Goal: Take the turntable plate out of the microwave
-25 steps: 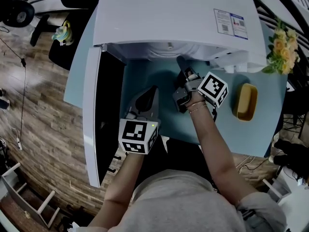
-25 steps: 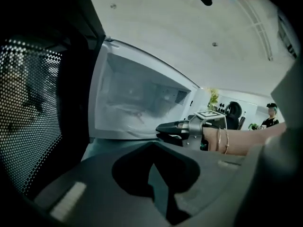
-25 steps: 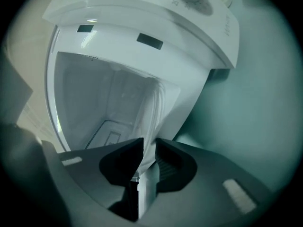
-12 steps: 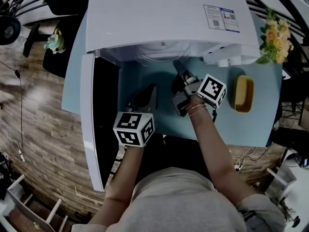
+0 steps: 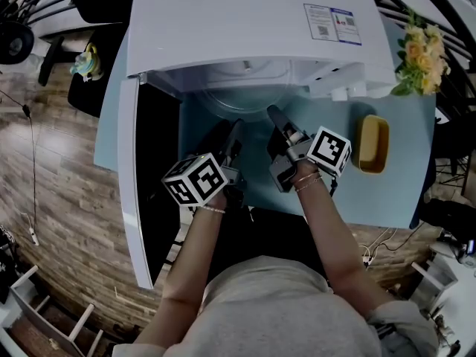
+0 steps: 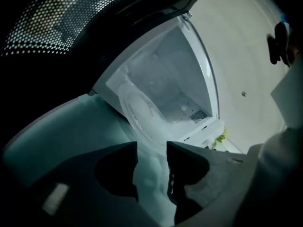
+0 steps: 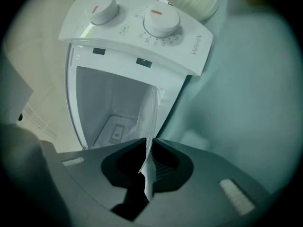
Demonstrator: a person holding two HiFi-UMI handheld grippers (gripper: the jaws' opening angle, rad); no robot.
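Poking out at the mouth of the white microwave (image 5: 245,21), the turntable plate (image 7: 150,110) is clear round glass, pretty much see-through, showing edge-on in the right gripper view. The right gripper (image 7: 147,144) is pinched tight on its near rim. The left gripper (image 6: 151,148) sits just in front of the plate with its jaws apart, gripping nothing. The door (image 5: 130,184) hangs wide open along the table's (image 5: 387,192) left edge. A yellow dish (image 5: 370,143) sits near the right edge, with flowers (image 5: 416,58) at the far right corner. There are two knobs (image 7: 161,19) on the panel.
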